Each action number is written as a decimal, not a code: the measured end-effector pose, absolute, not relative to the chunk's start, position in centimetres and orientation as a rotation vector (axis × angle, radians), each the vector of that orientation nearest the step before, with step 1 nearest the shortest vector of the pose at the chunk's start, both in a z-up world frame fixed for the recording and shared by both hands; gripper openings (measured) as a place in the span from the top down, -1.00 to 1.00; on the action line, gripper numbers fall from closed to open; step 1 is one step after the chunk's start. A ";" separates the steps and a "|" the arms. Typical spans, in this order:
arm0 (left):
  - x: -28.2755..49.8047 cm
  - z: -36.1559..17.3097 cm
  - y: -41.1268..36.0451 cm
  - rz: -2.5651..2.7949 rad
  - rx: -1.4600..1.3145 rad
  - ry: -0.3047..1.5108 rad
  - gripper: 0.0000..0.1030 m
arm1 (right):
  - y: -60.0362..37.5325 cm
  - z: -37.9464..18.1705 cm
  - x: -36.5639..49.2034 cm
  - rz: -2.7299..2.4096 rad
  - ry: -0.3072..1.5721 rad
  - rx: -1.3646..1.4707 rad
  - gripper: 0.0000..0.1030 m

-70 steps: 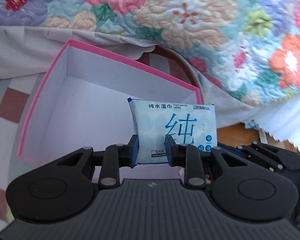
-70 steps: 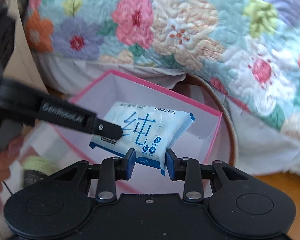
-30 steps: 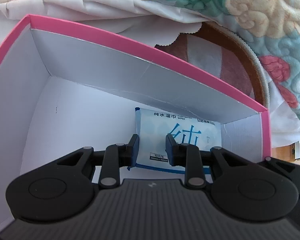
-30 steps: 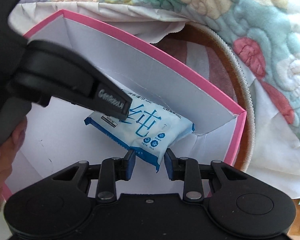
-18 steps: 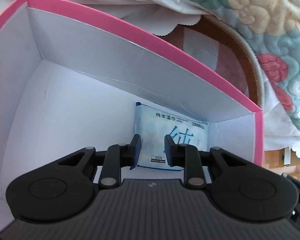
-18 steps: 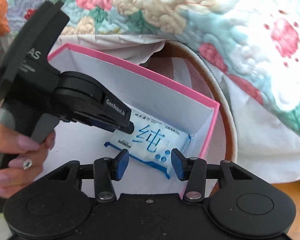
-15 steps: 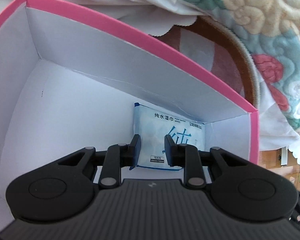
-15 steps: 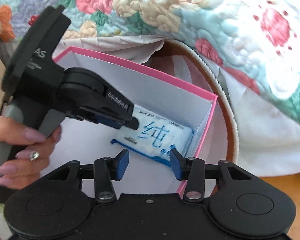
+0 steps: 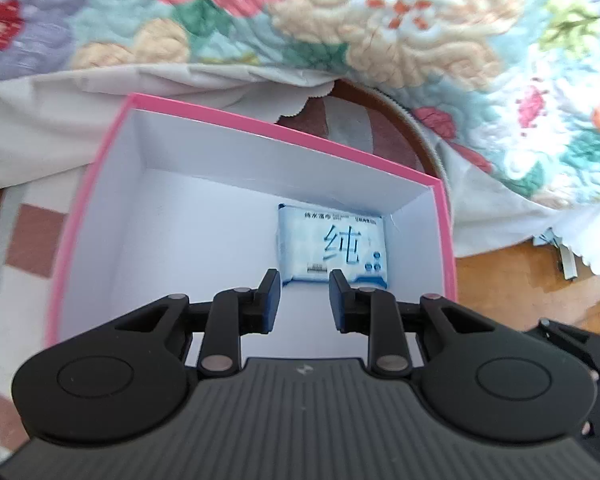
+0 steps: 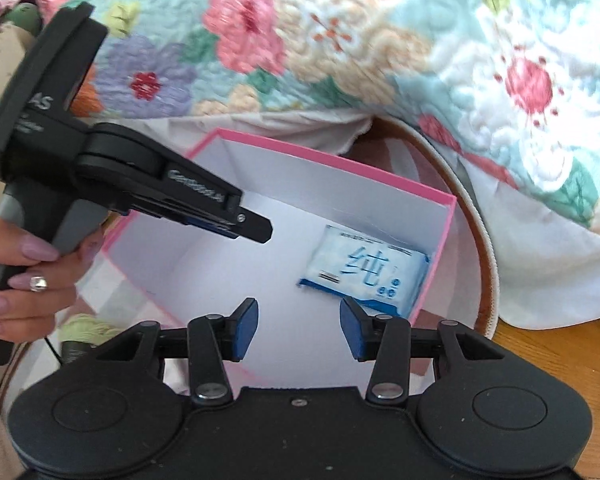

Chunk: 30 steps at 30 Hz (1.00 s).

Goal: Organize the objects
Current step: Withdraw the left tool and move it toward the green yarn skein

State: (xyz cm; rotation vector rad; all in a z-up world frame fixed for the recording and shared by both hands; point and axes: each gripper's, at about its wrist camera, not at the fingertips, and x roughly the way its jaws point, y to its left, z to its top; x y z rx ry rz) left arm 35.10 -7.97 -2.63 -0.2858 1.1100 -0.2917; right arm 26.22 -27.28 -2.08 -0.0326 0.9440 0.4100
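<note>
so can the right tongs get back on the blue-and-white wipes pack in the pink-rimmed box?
Probably yes: right tongs are open, empty, above the open box. The pack lies flat in the corner, so the walls crowd it.

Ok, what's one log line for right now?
wipes pack: lying in pink box, far right corner | left gripper: shut, empty | right gripper: jaws just been opening, nothing between
</note>
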 end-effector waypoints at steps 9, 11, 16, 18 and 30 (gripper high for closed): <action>27.4 1.5 -4.0 -0.275 -0.206 1.155 0.41 | -25.0 1.6 22.0 0.461 0.914 -0.062 0.00; 26.0 2.6 -3.1 -0.283 -0.194 1.150 0.34 | -24.6 2.2 21.3 0.465 0.913 -0.073 0.00; 23.1 4.6 -0.9 -0.305 -0.190 1.137 0.24 | -24.1 4.0 19.4 0.472 0.906 -0.068 -0.02; 21.9 5.3 -0.2 -0.303 -0.176 1.121 0.22 | -23.8 4.6 18.7 0.476 0.902 -0.075 -0.06; 14.8 7.3 2.9 -0.300 -0.180 1.032 0.06 | -21.2 7.1 14.7 0.522 0.880 -0.120 -0.32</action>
